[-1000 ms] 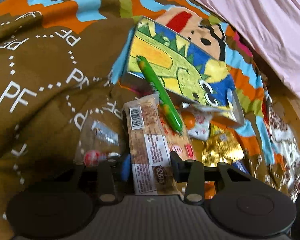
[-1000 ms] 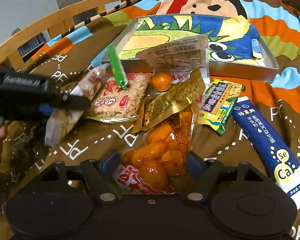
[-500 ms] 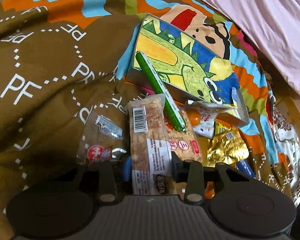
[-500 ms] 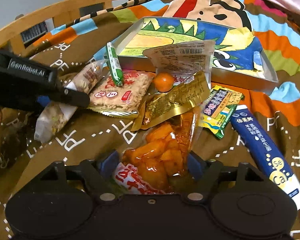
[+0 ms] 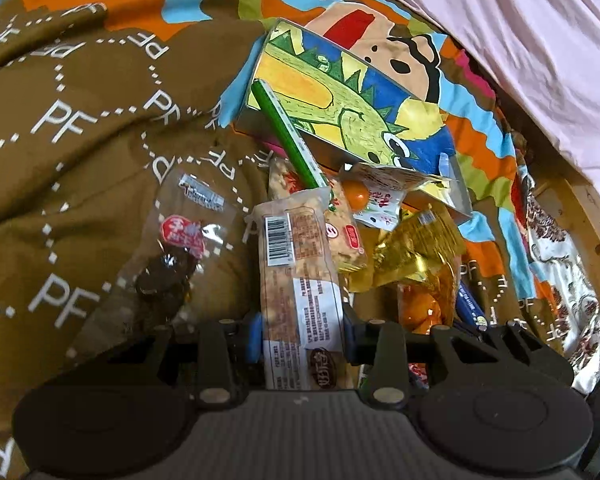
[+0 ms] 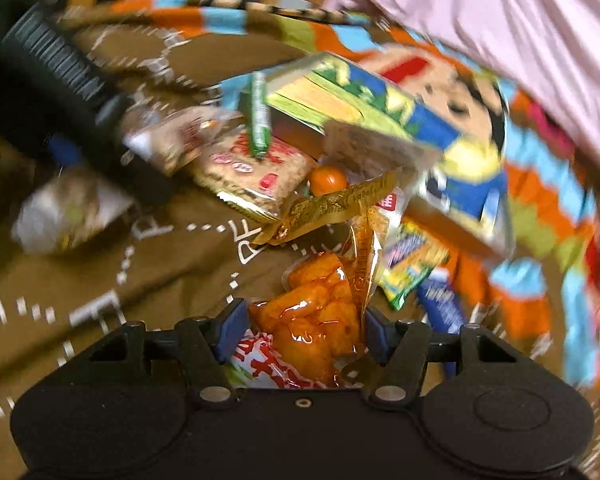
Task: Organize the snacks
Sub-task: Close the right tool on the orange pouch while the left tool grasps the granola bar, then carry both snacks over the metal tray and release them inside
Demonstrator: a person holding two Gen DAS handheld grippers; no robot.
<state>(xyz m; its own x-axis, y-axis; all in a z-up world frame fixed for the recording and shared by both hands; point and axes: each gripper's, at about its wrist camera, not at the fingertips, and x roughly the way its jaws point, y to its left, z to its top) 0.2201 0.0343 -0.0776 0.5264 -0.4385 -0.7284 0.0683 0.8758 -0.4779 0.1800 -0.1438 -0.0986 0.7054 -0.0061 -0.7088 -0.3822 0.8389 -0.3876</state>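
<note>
Blue-padded left jaws (image 5: 300, 334) clench a long clear-wrapped brown cereal bar (image 5: 296, 276). My right jaws (image 6: 298, 330) are closing around a clear pouch of orange glazed chunks (image 6: 320, 312). Both lie on the brown patterned bedspread (image 5: 80, 128), near the dinosaur-printed shallow tray (image 5: 352, 104).

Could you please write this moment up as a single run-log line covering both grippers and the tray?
left gripper: shut on cereal bar | right gripper: closing, orange snack bag between jaws | tray: holds no snacks yet, green stick on edge
</note>
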